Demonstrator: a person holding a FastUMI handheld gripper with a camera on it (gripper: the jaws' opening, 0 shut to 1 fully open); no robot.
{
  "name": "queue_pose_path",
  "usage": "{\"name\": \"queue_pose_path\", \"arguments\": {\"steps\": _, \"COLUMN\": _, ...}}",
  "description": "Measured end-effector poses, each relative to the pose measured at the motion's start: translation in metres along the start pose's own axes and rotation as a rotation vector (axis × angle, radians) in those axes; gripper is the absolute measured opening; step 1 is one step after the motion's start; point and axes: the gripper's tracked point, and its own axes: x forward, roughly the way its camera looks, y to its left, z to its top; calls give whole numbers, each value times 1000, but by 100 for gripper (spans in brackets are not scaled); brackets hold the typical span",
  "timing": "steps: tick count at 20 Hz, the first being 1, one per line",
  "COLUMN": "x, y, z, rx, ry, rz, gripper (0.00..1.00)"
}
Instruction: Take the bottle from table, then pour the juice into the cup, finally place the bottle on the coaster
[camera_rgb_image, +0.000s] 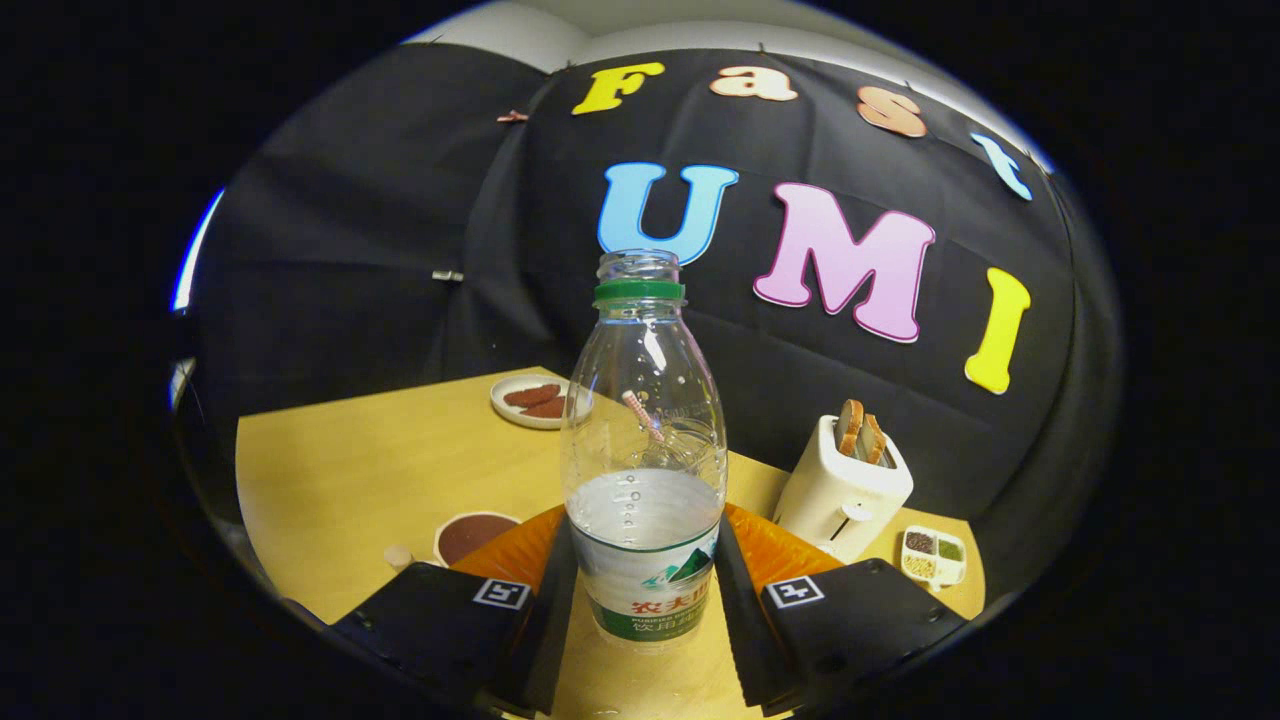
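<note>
Yellow wooden table (330, 470) runs back to a black cloth wall, and the gripper (645, 590) has both fingers (545, 610) clamped on the lower body of the bottle (645, 470), which stands upright and uncapped (partly full of clear liquid). Seen through the bottle, just beyond, is a glass cup (672, 445) holding a striped straw. Near left lies a round brown coaster (470, 533), far left a plate (530, 400) of brown slices, and right a toaster (845, 485) with bread beside a small divided dish (933, 555).

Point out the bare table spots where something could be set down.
Gripper is shut on the bottle. Free: the table stretch between the plate and the coaster. Crowded: the side with the toaster and seed tray.
</note>
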Motion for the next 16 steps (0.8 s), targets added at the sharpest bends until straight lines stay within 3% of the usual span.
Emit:
{"name": "queue_pose_path", "arguments": {"steps": 7, "x": 22, "y": -12, "z": 1, "rx": 137, "ry": -78, "rz": 71, "gripper": 71}}
{"name": "queue_pose_path", "arguments": {"steps": 16, "x": 52, "y": -38, "z": -34, "rx": 250, "ry": -76, "rz": 47, "gripper": 72}}
